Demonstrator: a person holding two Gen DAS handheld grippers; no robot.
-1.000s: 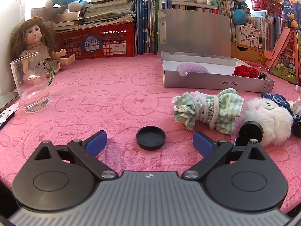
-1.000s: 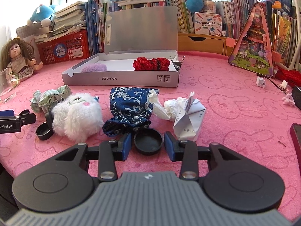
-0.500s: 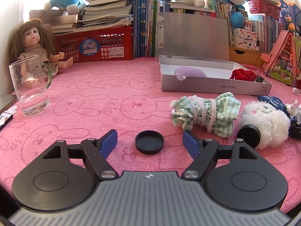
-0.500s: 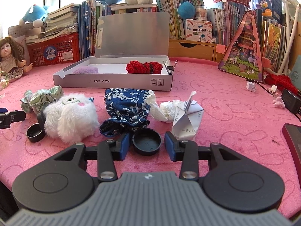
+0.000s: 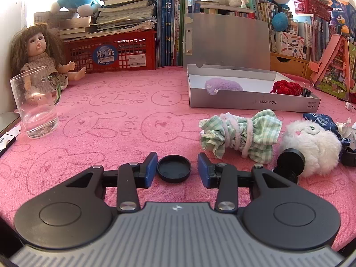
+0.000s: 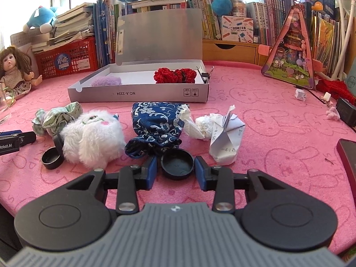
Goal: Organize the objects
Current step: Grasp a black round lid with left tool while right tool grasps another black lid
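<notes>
- Our left gripper (image 5: 175,170) is closing its jaws around a small round black plastic cap (image 5: 174,168) lying flat on the pink bunny-print cloth (image 5: 124,120). The left pad is at the cap's rim and the right pad stands just off it, so we do not have it clamped yet.
- Our right gripper (image 6: 176,170) is also closing, with a second black round cap (image 6: 177,164) between its blue pads (image 6: 151,172). Both pads sit at or against the rim; we cannot tell whether they press it firmly.
- We judge both caps light, rigid and smooth. With such a shallow wall the pads could slip over the top, so the hold belongs low on the rim, across the full width, with the jaws level with the cloth.
- Just beyond our right gripper lies a dark blue floral cloth pouch (image 6: 155,124), touching or nearly touching the cap. It is soft and may snag in the jaws.
- To the left of it sits a white fluffy plush toy (image 6: 93,138), with two more small black round pieces (image 6: 52,158) at its side.
- Ahead and to the right of our left gripper is a green checked fabric bundle (image 5: 240,133): soft, easy to pinch anywhere.
- Farther ahead the open grey cardboard box (image 6: 138,93) holds a purple fuzzy item (image 6: 106,81) and a red knitted piece (image 6: 175,75). We take it to be the likely destination.
</notes>
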